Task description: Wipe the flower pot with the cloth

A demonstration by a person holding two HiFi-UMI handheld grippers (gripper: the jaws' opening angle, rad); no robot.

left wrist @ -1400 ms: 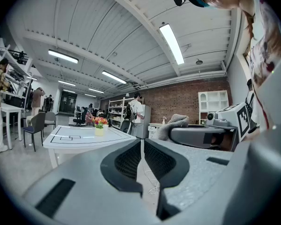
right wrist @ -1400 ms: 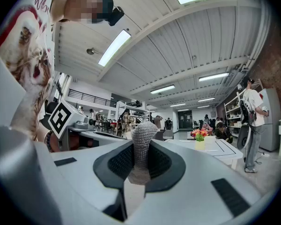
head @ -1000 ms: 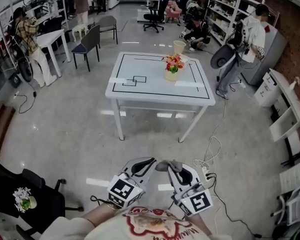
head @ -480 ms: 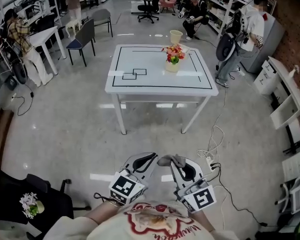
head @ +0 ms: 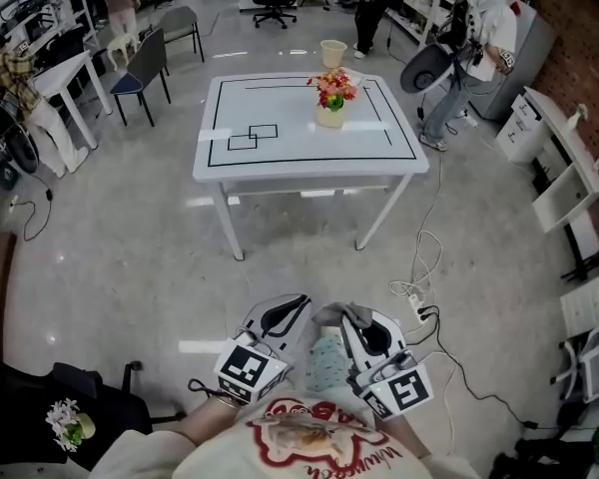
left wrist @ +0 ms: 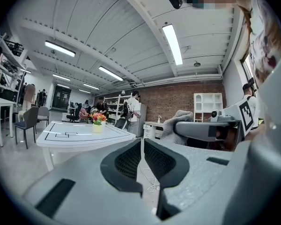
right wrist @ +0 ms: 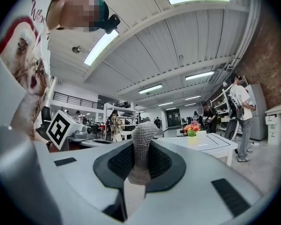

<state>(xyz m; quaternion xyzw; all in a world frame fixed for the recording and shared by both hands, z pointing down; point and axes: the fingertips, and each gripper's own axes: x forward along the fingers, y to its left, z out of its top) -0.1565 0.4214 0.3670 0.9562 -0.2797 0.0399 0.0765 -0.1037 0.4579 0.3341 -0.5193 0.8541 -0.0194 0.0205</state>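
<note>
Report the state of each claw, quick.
Left claw: closed, nothing in it.
Right claw: closed on the cloth.

grey cloth [right wrist: 143, 144] between tongs [right wrist: 141, 161]

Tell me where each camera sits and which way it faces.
Head view: on the person's head, facing steeply down at floor and white rectangular table; shows printed shirt, left gripper, and right gripper holding the grey knitted cloth.
Left gripper view: on that gripper, along its shut jaws toward the table; right gripper alongside.
Right gripper view: on that gripper, along jaws clamped on the cloth, toward the table; left gripper alongside.
Shared: both gripper views show the table's pale flower pot.
</note>
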